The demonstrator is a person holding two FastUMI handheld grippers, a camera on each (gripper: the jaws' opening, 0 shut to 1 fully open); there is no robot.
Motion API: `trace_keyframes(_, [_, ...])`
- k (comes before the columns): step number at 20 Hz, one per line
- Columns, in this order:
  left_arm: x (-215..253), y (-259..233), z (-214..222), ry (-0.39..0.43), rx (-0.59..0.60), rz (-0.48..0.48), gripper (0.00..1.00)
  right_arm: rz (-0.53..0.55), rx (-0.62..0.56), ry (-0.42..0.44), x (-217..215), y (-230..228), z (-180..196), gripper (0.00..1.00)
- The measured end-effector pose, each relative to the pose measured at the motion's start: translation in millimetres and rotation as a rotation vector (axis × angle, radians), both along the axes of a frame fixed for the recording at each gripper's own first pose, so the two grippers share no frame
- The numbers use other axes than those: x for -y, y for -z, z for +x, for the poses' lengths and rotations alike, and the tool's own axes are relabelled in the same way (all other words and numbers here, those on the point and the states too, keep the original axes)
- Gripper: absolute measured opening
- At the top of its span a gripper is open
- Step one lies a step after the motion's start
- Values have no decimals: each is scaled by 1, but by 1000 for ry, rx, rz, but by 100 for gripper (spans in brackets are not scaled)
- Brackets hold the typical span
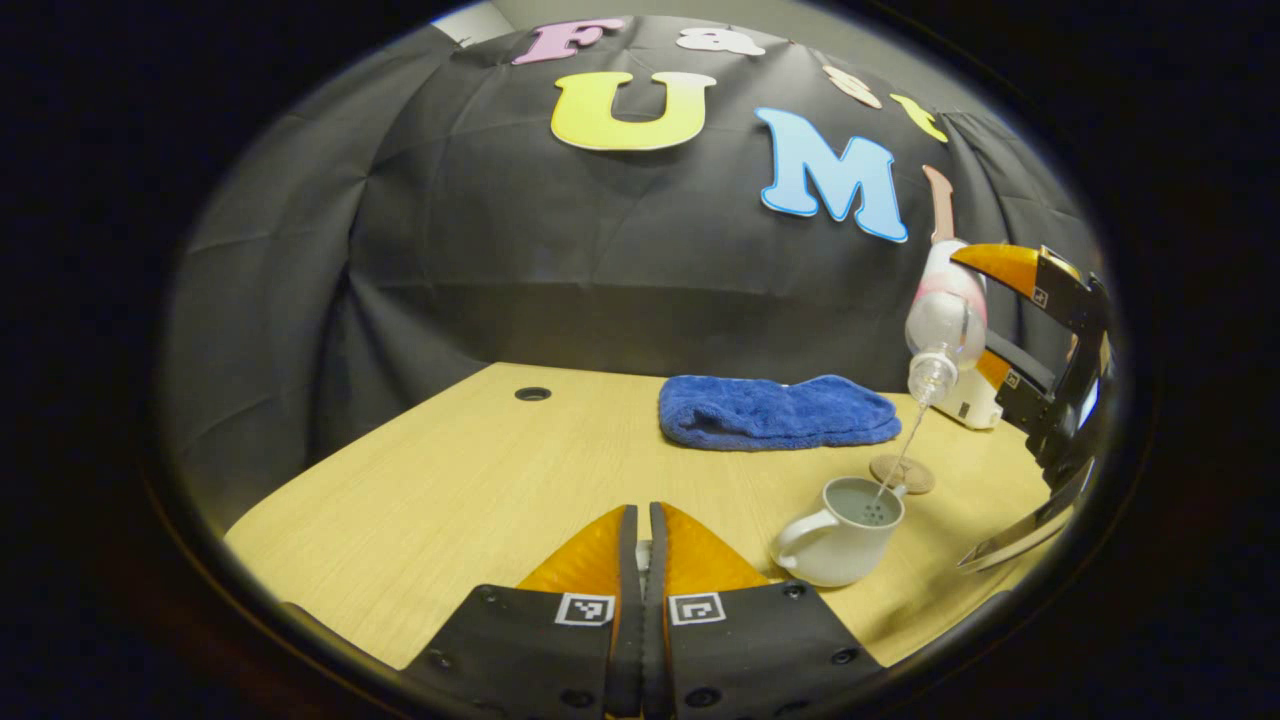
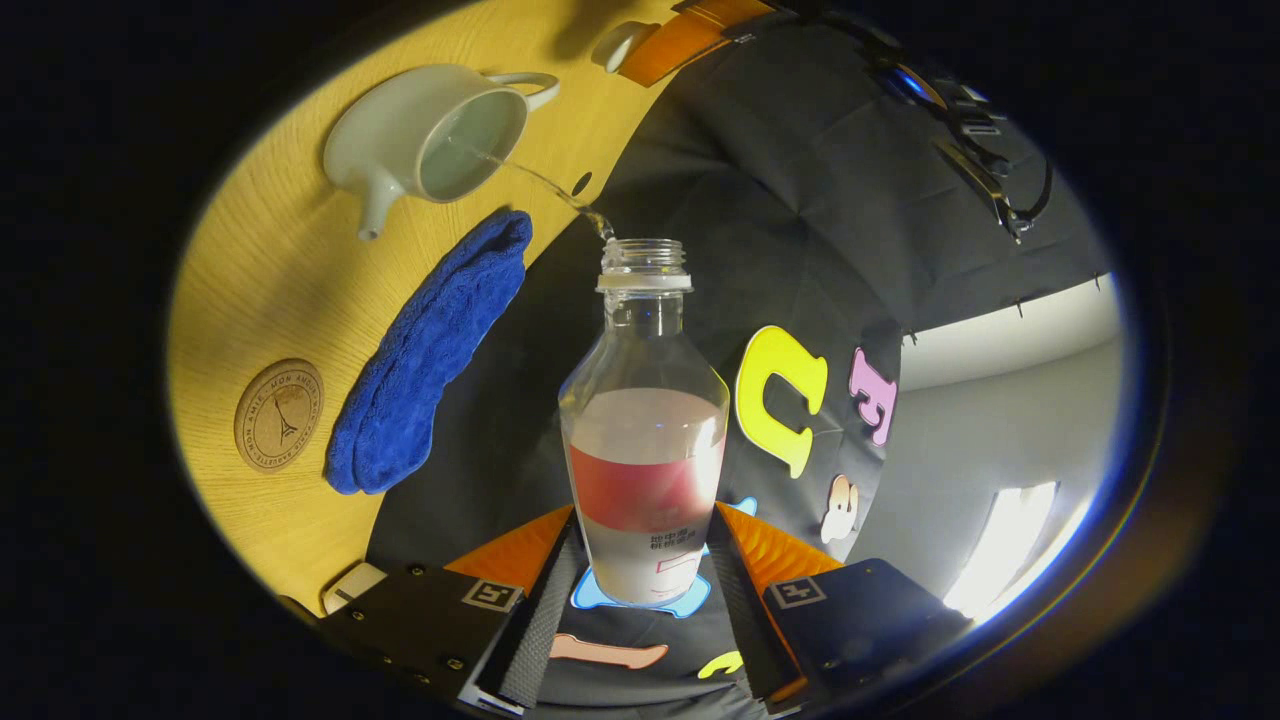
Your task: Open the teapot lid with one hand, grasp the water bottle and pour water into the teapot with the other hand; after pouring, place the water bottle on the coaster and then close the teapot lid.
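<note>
While pouring, towel (image 1: 778, 412) beside coaster (image 1: 902, 473)

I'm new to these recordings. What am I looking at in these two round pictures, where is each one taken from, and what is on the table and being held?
These are two hand-held grippers, each with a camera looking along its own two fingers. In the left gripper view, the left gripper shows at the bottom, fingers closed on something small and pale, possibly the lid. Farther off, the right gripper tips a water bottle so water streams into the open teapot. The right gripper view looks along that same bottle, so the room appears tilted. On the table lie a blue towel, a round coaster and a small white object behind the bottle, too hidden to name.
</note>
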State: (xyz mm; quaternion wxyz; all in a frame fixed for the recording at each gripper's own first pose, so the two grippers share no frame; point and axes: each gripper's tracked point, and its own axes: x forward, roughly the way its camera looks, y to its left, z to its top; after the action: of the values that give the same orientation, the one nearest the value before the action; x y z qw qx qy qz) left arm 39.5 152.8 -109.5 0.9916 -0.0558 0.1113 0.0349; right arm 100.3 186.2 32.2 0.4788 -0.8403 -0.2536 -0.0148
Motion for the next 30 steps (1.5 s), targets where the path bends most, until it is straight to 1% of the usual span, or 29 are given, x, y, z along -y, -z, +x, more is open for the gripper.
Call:
trace_keyframes(3, [0,0,-1,1,2,0,7,-24,11,-8,-1,1,0,74])
trace_keyframes(4, [0,0,-1,1,1,0,7,-31,19,-12,-3,0,0,71])
trace_keyframes(5, [0,0,0,1,1,1,7,-42,27,-18,-4,1,-1,74])
trace_keyframes(9, [-1,-1,0,1,4,0,7,-86,57,-38,-10,3,-4,74])
trace_keyframes(15, [-1,-1,-2,1,6,-1,7,-134,66,-55,-18,16,-1,74])
trace_keyframes(19, [-1,0,-2,2,6,2,7,-168,65,-73,-24,23,-6,74])
trace_keyframes(25, [1,0,-1,2,7,-1,6,-199,55,-87,-31,34,-6,74])
trace_keyframes(30, [0,-1,-1,2,6,1,6,-195,43,-74,-27,40,-5,75])
